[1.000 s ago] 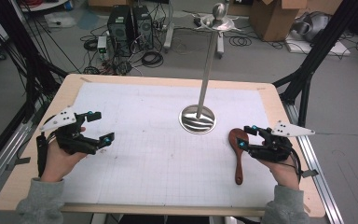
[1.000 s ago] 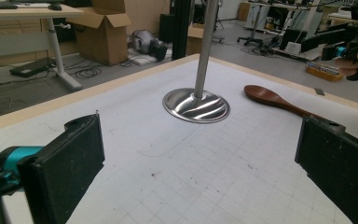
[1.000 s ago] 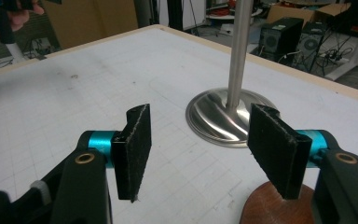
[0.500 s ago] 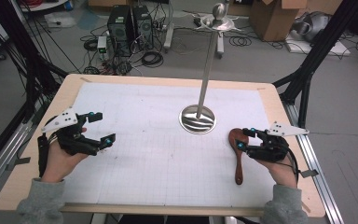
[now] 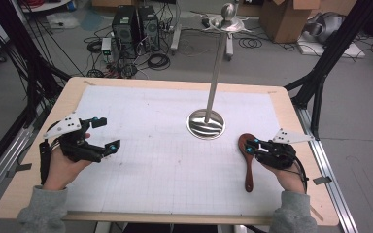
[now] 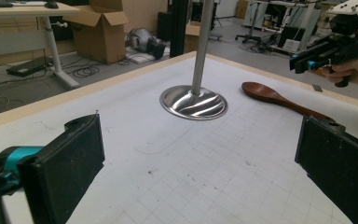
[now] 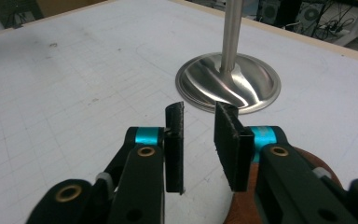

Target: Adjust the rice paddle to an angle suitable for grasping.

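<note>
Counter (image 5: 175,82): a wide wooden board with pale edges is carrying a white sheet printed with a fine grid; the sheet is looking flat and matte, with a few small dark marks.

Metal stand (image 5: 206,124): a polished round base with a thin upright pole is standing near the middle of the counter. It is looking stiff and rather heavy at the bottom, and the surface is shiny, so I judge it slippery.

Wooden spoon (image 5: 248,165): it is lying flat on the sheet at the right side, near the stand's base but apart from it. The bowl is pointing away from the person and the handle toward the person.

Handling of the spoon: I am judging it light, rigid and not fragile. The dark varnish is looking smooth, so it may slide a little. The narrow handle, near its middle, is seeming the best place to grip, because the rounded bowl is wider and curved.

Left tongs (image 5: 104,133): they are hovering over the left part of the sheet, jaws spread wide, holding nothing.

Right tongs (image 7: 200,140): they are sitting just above the spoon's bowl, jaws only narrowly apart, with nothing between them.

Pads: the jaw faces are black, flat and slightly grainy.
</note>
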Available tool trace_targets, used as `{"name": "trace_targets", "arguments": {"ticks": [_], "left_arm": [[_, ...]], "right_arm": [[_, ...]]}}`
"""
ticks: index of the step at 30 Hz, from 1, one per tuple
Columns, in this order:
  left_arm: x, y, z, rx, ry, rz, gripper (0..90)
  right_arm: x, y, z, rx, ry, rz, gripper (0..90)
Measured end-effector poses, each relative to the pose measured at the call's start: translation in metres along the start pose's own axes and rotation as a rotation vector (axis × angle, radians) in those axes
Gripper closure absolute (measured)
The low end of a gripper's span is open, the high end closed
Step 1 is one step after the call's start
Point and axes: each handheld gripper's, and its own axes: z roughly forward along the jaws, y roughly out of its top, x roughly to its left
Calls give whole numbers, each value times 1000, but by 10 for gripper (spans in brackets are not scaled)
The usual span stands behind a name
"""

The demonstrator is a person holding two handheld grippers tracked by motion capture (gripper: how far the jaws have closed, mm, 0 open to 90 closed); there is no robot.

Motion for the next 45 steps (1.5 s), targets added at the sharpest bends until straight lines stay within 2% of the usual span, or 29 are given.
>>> {"name": "trace_targets", "arguments": {"ticks": [8,13,21,23,29,34,37,39,45], "left_arm": [[0,-1,1,8,0,-3,17],[0,-1,1,10,-2,-1,18],[0,-2,0,11,-1,-4,17],[1,-2,0,10,-1,-3,18],[1,-2,0,11,-2,-6,18],[0,-3,2,21,-4,-2,18],[0,-3,2,23,-6,-6,18],[0,-3,2,28,-6,-5,18],[0,-4,3,27,-7,-8,18]], "right_arm": [[-8,-9,2,16,6,43,890],[-10,-11,4,38,14,64,892],[-11,-14,8,97,9,55,896],[-11,-16,7,98,17,45,897],[-16,-25,2,111,24,39,897],[-21,-33,-2,129,44,55,898],[-24,-39,-4,148,56,69,898],[-26,-43,-5,180,48,63,899],[-28,-50,-7,204,66,63,899]]}}
